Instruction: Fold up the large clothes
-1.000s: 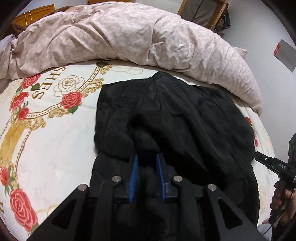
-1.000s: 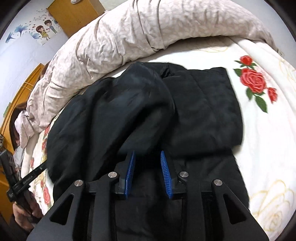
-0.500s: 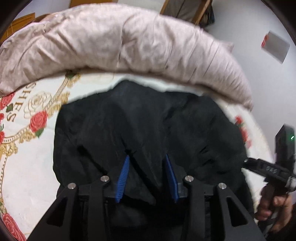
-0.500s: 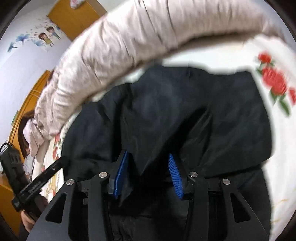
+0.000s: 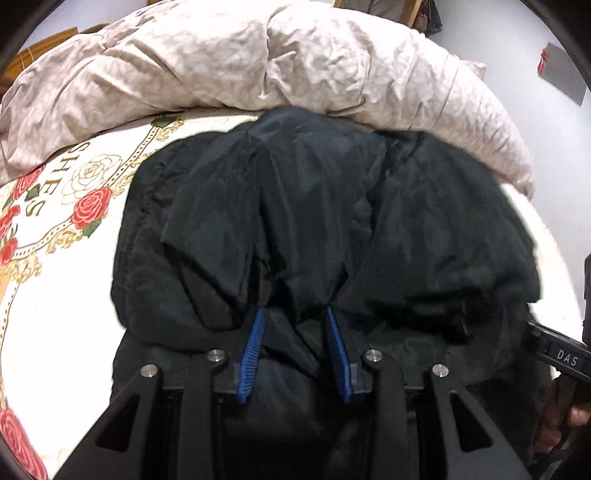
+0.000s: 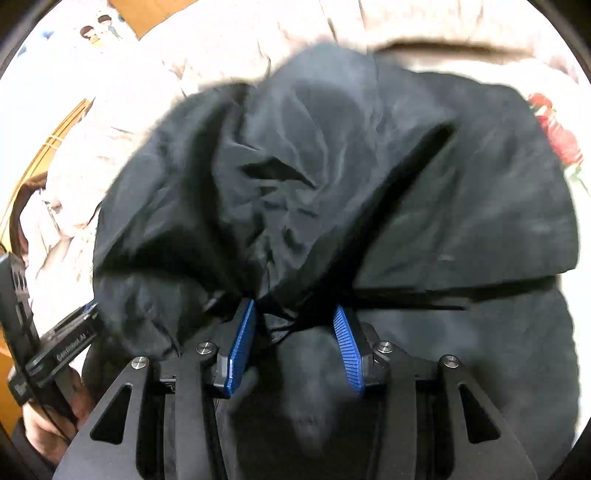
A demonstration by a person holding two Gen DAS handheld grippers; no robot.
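A large black padded jacket (image 5: pixel 406 221) (image 6: pixel 461 203) lies on a rose-printed bedsheet (image 5: pixel 55 295). Its near part is lifted and doubled over the far part. My left gripper (image 5: pixel 293 310) has a thick fold of that cloth bunched between its blue pads, and its jaws are closing on it. My right gripper (image 6: pixel 295 304) holds another bunch of the same edge, with creases running down to its tips. Both point steeply down over the jacket. The right wrist view is blurred.
A crumpled beige duvet (image 5: pixel 258 62) (image 6: pixel 110 110) is heaped along the far side, touching the jacket's far edge. A person's hand (image 5: pixel 561 413) grips the other tool at the right edge of the left wrist view. Wooden furniture (image 6: pixel 147 14) stands behind the bed.
Both grippers moved forward toward the duvet and lower, carrying the lifted fold over the jacket. Their pads stand wider apart than a second ago, with thicker cloth between them.
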